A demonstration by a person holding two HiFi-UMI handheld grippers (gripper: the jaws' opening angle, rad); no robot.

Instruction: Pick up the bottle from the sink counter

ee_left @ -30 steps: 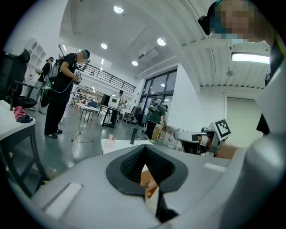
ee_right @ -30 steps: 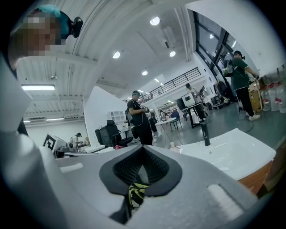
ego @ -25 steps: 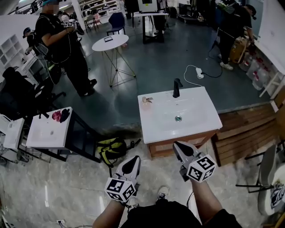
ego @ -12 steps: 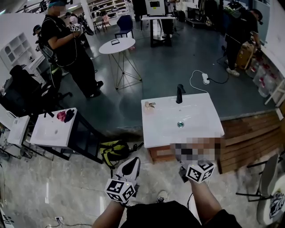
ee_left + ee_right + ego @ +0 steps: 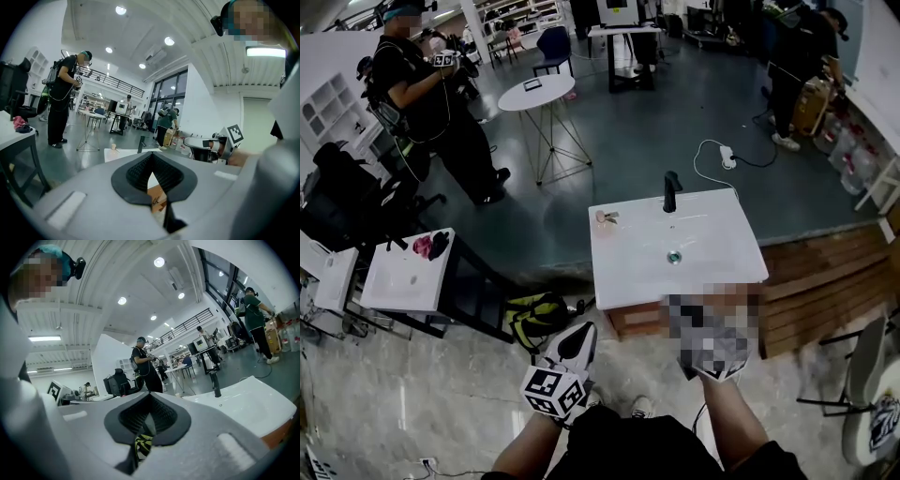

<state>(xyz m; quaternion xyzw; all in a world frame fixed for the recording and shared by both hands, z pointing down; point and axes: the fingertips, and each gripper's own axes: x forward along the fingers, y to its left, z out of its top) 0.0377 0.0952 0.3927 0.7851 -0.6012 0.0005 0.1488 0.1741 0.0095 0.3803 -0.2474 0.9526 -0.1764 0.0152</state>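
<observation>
Head view is showing a white sink counter [image 5: 623, 281] standing on a wooden cabinet, with a black faucet [image 5: 671, 190] rising at its back edge and a drain [image 5: 674, 256] sitting in the basin. The bottle [image 5: 605, 217], small and pale, is resting on the counter's back left corner, left of the faucet and well apart from both grippers. The left gripper [image 5: 580, 334] is hovering over the floor just in front of the counter's near left corner, and its own view is showing the jaws clenched, tips meeting, with nothing between the pads. The right gripper [image 5: 149, 394] is being held level near the counter's front edge, and the right gripper view is showing its jaws pressed together too, gripping nothing.

A yellow-green backpack [image 5: 534, 312] is lying on the floor left of the cabinet. Farther left, a second small white counter [image 5: 394, 281] is carrying a red item and a dark one. Beyond it, a person in black [image 5: 422, 94] is standing beside a round white table [image 5: 537, 91]. A power strip [image 5: 727, 157] is lying on the grey floor behind the sink.
</observation>
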